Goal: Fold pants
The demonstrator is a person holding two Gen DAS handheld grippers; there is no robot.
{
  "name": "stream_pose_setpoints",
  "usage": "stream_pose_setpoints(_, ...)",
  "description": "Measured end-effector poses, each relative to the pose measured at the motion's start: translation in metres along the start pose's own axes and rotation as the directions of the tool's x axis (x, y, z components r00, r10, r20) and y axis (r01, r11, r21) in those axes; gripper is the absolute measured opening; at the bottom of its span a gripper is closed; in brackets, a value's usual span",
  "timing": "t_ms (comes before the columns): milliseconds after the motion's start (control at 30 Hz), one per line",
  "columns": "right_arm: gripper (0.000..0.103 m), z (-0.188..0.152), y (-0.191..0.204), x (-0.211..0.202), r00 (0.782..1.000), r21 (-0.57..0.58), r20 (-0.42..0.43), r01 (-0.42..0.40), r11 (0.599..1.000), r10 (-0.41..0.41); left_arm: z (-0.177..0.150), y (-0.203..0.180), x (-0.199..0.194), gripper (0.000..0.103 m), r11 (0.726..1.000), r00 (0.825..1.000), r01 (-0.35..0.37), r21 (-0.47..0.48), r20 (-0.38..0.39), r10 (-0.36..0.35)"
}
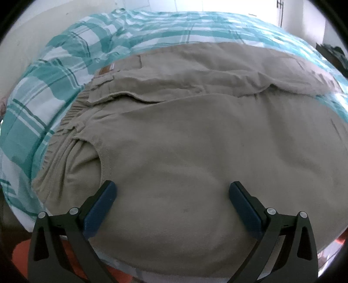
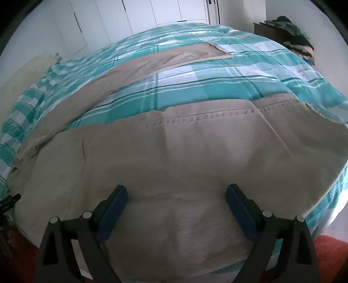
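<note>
Beige pants (image 1: 184, 135) lie spread on a bed. The left wrist view shows their waistband (image 1: 71, 113) and a small label at the left, with the seat and upper legs filling the middle. My left gripper (image 1: 173, 189) stands open just above the cloth near the bed's front edge, nothing between its blue pads (image 1: 102, 204). In the right wrist view the near leg of the pants (image 2: 174, 152) runs across with a stitched seam, and the far leg (image 2: 152, 61) reaches toward the back. My right gripper (image 2: 176, 191) hangs open over the near leg, holding nothing.
The bed wears a teal and white plaid cover (image 2: 206, 87). White wardrobe doors (image 2: 152, 13) stand behind it. A pile of clothes (image 2: 293, 32) rests on dark furniture at the back right. An orange rug (image 2: 332, 254) lies below the bed's front edge.
</note>
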State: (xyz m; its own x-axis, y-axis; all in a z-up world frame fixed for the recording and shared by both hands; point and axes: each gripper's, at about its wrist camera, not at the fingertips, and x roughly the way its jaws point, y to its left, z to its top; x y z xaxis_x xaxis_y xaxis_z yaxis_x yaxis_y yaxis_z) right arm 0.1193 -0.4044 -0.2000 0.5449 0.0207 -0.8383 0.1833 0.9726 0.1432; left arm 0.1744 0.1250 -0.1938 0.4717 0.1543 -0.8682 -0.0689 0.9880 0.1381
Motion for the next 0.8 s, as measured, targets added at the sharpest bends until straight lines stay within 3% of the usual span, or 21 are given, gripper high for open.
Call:
stream_pose_setpoints(133,0.092,0.001,-0.003,-0.001,1.0,0.016,-0.007,-0.01,1.0,0.01,0.004,-0.001,-0.024,0.102,1.0,0.999,0.029,-0.008,0.036,-0.029)
stream_pose_setpoints(233,0.092,0.004,-0.004,-0.004,0.999,0.03,-0.035,-0.012,0.999,0.013,0.021,-0.009,-0.053,0.102,0.991,0.983,0.129,0.023,0.13,-0.13)
stream_pose_setpoints(300,0.092,0.01,-0.005,-0.009,0.998,0.052,-0.063,-0.016,0.999,0.019,0.042,-0.016,-0.06,0.102,0.982,0.97,0.185,0.05,0.153,-0.19)
stream_pose_setpoints(367,0.092,0.022,-0.008,-0.014,0.992,0.119,-0.102,-0.058,0.991,0.07,0.074,-0.026,-0.057,0.102,0.968,0.956,0.234,0.09,0.158,-0.246)
stream_pose_setpoints(400,0.092,0.034,-0.012,-0.015,0.984,0.172,-0.115,-0.112,0.979,0.133,0.088,-0.031,-0.053,0.102,0.965,0.954,0.24,0.103,0.16,-0.254)
stream_pose_setpoints(467,0.092,0.063,-0.014,-0.022,0.974,0.217,-0.08,-0.191,0.957,0.212,0.117,-0.04,-0.037,0.102,0.964,0.952,0.239,0.12,0.165,-0.257)
stream_pose_setpoints(600,0.092,0.135,-0.004,-0.019,0.977,0.15,0.009,-0.213,0.966,0.214,0.161,-0.047,0.028,0.102,0.98,0.971,0.194,0.052,0.13,-0.199)
stream_pose_setpoints(733,0.092,0.206,0.027,0.021,0.969,-0.002,0.038,-0.245,0.97,0.245,0.149,-0.035,0.097,0.102,0.993,0.994,0.103,-0.064,0.028,-0.101)
stream_pose_setpoints(767,0.092,0.216,0.034,0.031,0.966,-0.026,0.03,-0.255,0.967,0.256,0.138,-0.032,0.108,0.102,0.991,0.993,0.114,-0.076,0.025,-0.113)
stream_pose_setpoints(800,0.092,0.227,0.043,0.047,0.961,-0.055,0.018,-0.274,0.96,0.275,0.128,-0.029,0.106,0.102,0.987,0.989,0.135,-0.087,0.079,-0.128)
